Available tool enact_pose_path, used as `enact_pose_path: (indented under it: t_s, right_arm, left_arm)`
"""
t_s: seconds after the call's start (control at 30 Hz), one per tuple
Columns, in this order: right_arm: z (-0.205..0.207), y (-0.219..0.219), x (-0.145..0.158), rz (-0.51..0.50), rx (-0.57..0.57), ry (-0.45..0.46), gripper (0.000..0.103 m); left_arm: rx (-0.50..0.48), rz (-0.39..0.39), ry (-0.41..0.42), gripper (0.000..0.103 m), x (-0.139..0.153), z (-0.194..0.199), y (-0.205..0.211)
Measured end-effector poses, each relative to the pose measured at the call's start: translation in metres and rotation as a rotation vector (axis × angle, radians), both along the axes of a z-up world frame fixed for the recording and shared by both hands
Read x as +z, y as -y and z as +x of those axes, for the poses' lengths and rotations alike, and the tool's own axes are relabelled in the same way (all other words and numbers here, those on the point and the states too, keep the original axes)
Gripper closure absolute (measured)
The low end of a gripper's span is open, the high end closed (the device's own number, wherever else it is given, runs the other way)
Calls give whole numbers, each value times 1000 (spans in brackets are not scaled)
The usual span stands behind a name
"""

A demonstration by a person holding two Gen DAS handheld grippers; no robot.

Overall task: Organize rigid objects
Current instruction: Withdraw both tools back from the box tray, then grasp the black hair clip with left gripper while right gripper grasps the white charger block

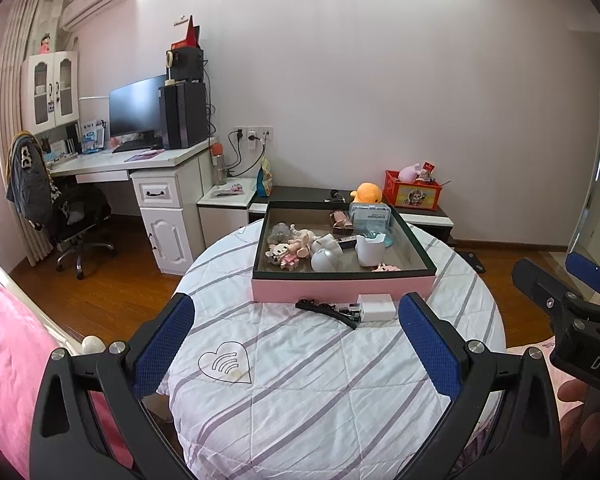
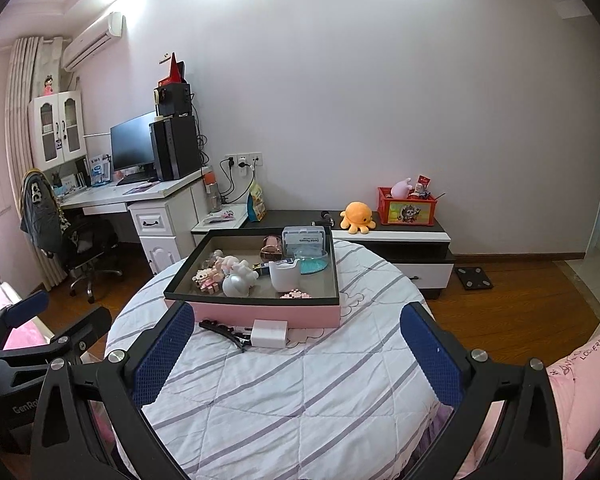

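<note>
Both the left tongs (image 1: pixel 296 334) and right tongs (image 2: pixel 296 342) hover released and empty, since the black hair clip (image 2: pixel 224 330) and white charger (image 2: pixel 270 333) lie outside the pink tray (image 2: pixel 260 314).

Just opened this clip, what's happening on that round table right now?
A person holds two blue-padded grippers, left and right, both open and empty above the striped quilted cover. The shallow pink tray with a dark rim already holds small toys and containers, including a white cup-like holder. Two things lie outside it, in front of its near wall: a black hair clip and a white rectangular charger block. Neither is being touched.
</note>
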State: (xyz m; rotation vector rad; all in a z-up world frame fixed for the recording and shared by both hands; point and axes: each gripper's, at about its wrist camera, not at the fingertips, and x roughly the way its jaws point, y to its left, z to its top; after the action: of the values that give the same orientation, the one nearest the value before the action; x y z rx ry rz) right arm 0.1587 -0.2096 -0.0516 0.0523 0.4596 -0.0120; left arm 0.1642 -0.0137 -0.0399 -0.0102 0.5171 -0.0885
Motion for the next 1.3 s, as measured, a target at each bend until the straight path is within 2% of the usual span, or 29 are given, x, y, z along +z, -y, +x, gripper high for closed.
enact_pose_path:
  t_s: [0.33, 0.57, 0.83, 0.97, 1.23, 1.27, 1.3]
  right_arm:
    - [12, 4, -11, 6, -1, -44, 0]
    - [43, 8, -41, 15, 18, -143, 0]
    - [104, 10, -95, 41, 44, -306, 0]
    - [136, 14, -117, 89, 73, -372, 0]
    - [193, -12, -153, 121, 163, -470, 0]
    - [197, -14, -156, 117, 164, -473, 1]
    - [201, -16, -159, 111, 164, -479, 8]
  left_arm:
    - [-1, -3, -48, 0, -16, 10, -2]
    - [1, -5, -124, 0, -46, 37, -1]
    - [-17, 32, -241, 0, -95, 89, 8]
    - [-13, 46, -292, 0, -116, 113, 9]
    - [6, 61, -356, 0, -144, 142, 2]
    - [3, 64, -359, 0, -146, 143, 2]
    - [-1, 69, -362, 0, -149, 145, 4]
